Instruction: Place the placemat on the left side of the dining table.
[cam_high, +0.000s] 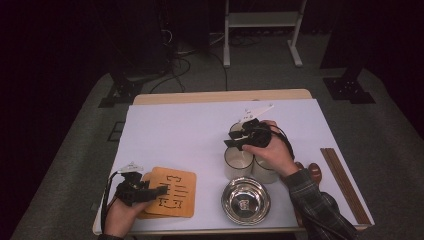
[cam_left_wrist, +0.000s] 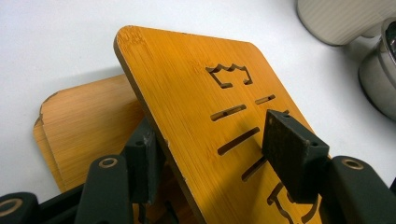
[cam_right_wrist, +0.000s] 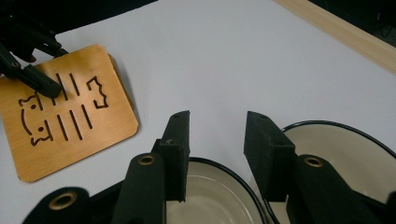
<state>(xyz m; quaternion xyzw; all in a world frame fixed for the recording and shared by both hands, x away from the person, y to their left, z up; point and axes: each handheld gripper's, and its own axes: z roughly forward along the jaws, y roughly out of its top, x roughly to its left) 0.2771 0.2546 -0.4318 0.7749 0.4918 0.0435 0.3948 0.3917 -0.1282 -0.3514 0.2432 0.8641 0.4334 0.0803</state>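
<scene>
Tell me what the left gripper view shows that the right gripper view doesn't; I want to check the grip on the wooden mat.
Left gripper view: the jaws of the left gripper clamp the tilted top bamboo mat, with a second mat under it and a steel bowl at the edge. Right gripper view: the right gripper open above two cream cups and the table's wooden edge. Both: the top mat and the white table cover.

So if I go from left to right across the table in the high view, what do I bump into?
Left hand-held gripper → wooden mats → steel bowl → chopsticks. The cream cups and the right hand-held gripper sit above the bowl, overlapping it in the order, so I skipped them.
</scene>
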